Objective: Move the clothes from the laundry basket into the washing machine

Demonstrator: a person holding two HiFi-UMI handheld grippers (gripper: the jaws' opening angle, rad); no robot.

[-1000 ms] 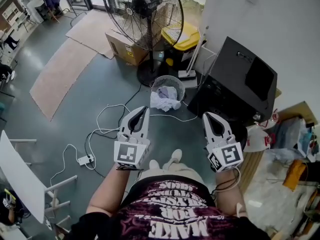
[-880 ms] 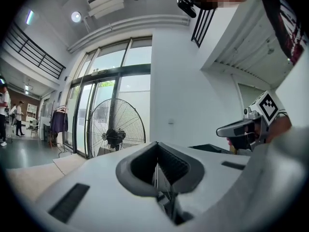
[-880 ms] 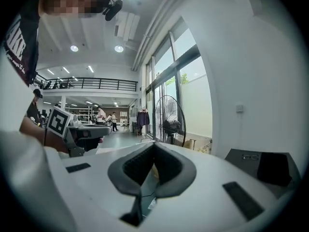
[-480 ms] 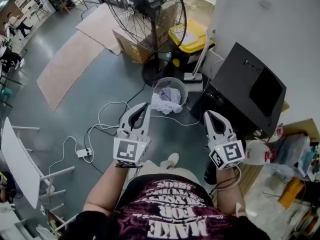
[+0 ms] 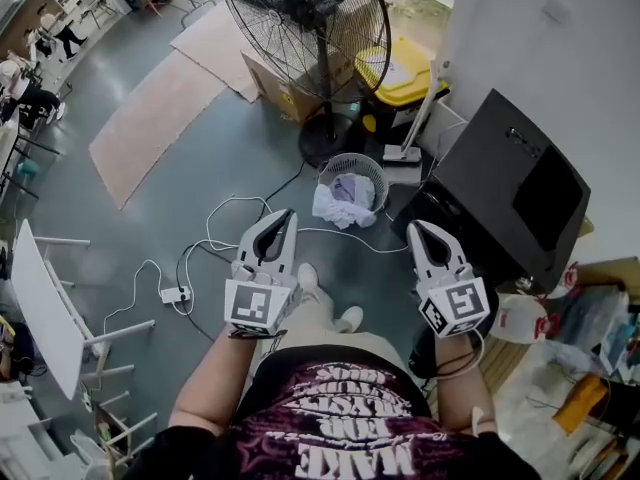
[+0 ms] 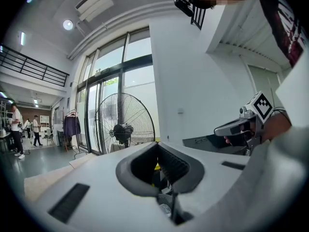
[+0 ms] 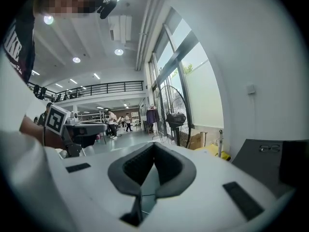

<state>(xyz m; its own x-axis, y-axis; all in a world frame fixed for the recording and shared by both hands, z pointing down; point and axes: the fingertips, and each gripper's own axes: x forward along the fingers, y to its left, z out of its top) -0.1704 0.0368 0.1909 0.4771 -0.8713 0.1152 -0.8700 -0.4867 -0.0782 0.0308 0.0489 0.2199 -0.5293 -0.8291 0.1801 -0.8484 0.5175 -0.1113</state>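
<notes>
Grey floor (image 5: 190, 183), laundry basket (image 5: 353, 157) beside washing machine (image 5: 500, 203)

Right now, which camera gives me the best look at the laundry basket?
The head view: the laundry basket stands in full sight on the floor near the fan, clothes heaped in it. Both gripper views look across the room, and I cannot make it out in either.

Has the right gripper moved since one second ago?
Yes. The right gripper has gone forward: its marker cube was below the white jug in the head view, now it is level with it.
</notes>
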